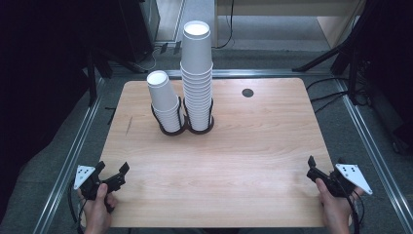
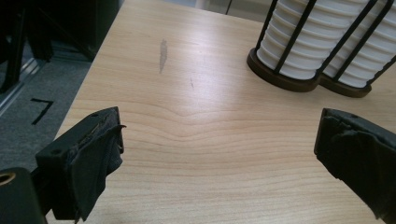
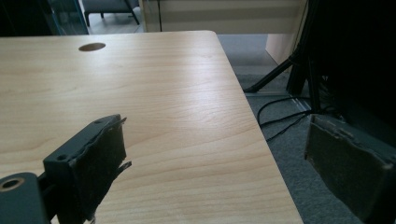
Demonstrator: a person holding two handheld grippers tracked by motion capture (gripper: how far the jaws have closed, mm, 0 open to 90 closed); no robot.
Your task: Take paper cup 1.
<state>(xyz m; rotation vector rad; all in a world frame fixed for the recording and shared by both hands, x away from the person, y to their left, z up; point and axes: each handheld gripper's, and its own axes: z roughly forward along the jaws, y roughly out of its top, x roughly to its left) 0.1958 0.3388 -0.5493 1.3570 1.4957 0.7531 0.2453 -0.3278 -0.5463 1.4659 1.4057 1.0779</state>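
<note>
Left claw: my left gripper (image 1: 111, 170) sits at the table's (image 1: 234, 165) near left corner, jaws spread, nothing between them.
Right claw: my right gripper (image 1: 311, 165) rests at the near right edge, jaws apart and empty.
Cups: tall stack (image 1: 197, 73) and short stack (image 1: 164, 100) stand side by side in a black double holder (image 1: 181, 127), far centre-left, well apart from both claws.
Progress: judged not begun; no cup lifted, both stacks untouched.
Remaining: reaching the stacks and all cup handling.

High view looks down from above; both gripper views skim low over the shared table (image 1: 234, 161).
</note>
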